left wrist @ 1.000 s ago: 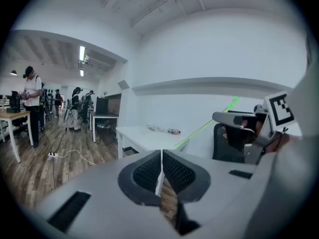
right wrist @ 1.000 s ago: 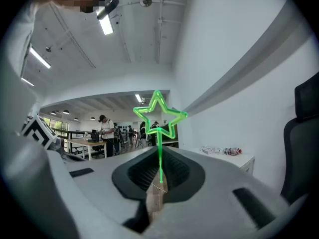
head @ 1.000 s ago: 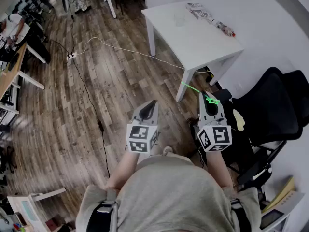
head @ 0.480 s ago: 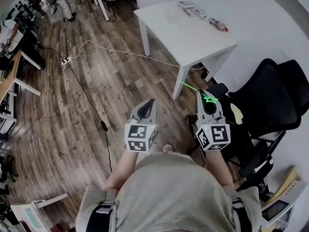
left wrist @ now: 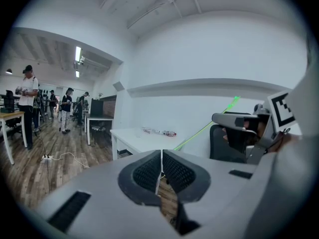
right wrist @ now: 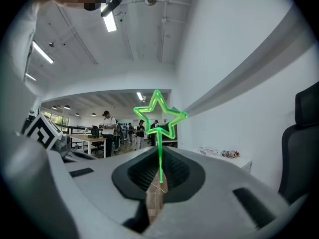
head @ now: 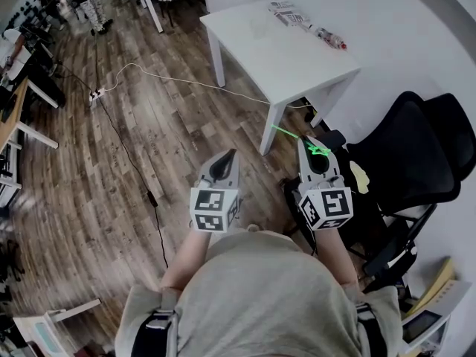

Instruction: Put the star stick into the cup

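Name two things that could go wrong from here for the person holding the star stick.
1. The right hand-held gripper pinches the thin star stick only near its lower end, so it may tilt or slip on the way.
2. The table stands some way ahead, with a cable lying in between and a chair close on the right. Either could catch a foot or the stick.
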Demonstrator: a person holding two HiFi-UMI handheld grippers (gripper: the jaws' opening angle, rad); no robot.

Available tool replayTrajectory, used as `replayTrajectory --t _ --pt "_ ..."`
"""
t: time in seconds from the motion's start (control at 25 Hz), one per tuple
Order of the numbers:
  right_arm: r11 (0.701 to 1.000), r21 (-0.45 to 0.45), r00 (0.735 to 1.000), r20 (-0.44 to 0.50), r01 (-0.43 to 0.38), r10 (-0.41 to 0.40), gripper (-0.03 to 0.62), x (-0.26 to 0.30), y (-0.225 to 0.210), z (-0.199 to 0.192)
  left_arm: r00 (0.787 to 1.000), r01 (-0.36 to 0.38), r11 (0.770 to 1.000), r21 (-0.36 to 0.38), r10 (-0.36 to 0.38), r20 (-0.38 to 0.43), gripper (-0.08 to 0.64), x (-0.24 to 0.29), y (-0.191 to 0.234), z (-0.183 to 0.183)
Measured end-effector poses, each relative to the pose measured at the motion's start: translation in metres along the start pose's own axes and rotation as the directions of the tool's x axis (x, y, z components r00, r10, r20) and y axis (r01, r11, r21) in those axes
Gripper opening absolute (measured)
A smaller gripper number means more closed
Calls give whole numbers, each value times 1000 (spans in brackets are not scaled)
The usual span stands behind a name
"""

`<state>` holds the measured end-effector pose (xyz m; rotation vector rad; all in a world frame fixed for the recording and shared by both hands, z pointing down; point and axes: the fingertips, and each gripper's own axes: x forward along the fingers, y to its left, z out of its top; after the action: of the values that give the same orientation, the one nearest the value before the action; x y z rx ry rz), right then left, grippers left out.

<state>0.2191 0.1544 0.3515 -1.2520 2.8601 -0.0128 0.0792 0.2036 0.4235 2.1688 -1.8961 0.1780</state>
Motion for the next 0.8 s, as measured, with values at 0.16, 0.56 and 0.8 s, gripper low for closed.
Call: replayTrajectory --t 0.16,0.56,0.8 --pt "1000 -1 1000 -2 -12 12 15 5 -7 -6 1000 -4 1000 -11 4 -4 11 10 -4 -7" --pt "1000 0 1000 -7 -16 16 15 28 -19 -10 1000 -2 999 -36 1 -32 11 37 4 -12" --pt "1000 8 1000 -1 4 -4 15 60 -33 -12 1000 17 999 -30 -18 -9 11 69 19 0"
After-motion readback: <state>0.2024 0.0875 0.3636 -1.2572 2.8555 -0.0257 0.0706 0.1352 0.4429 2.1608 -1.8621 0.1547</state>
